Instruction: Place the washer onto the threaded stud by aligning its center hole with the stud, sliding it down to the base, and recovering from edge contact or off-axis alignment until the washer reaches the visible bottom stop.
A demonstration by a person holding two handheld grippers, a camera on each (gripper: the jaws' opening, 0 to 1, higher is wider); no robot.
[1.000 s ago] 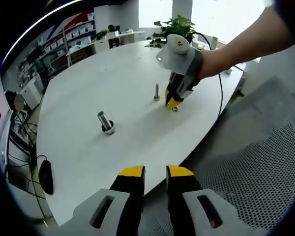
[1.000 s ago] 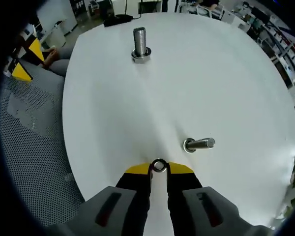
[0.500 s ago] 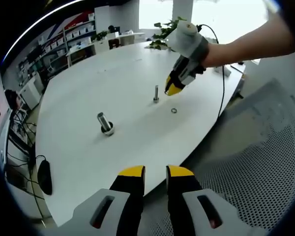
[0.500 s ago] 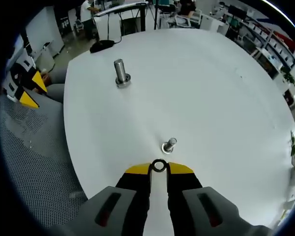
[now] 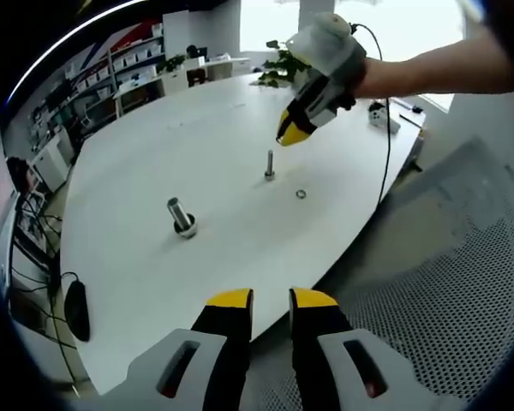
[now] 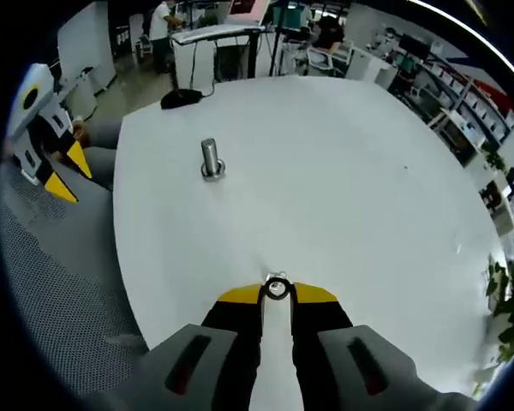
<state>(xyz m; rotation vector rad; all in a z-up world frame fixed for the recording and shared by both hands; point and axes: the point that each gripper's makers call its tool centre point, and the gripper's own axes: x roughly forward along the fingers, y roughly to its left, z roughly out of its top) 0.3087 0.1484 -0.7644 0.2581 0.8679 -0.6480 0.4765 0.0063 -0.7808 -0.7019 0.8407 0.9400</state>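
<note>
Step in hand: alignment. Washer is gripped, not yet on the stud.

- Right tongs: narrow, nipping the washer by its rim at the very tips, low centre of the right gripper view. Hole faces the camera.
- Stud: upright on the desk, mid-frame in the left gripper view. There my right tongs hang above it, slightly to its upper right, well clear of the top. In the right gripper view a speck of metal just above the washer is probably the stud end-on, but it's too small to be sure.
- A spare ring lies flat on the desk just right of the stud. It looks like another washer, though I can't confirm that.
- Bolt: the fatter one, standing apart at upper left of the right gripper view. Not the target, as I read it.
- Left tongs: narrow gap, empty, parked off the desk edge at bottom of frame, over the mesh chair.

Next move calls for centring the hole over the stud tip, levelling the washer square to the axis, then lowering. Then release so it drops to the base. If the rim catches the thread, back off, re-centre and retry.
</note>
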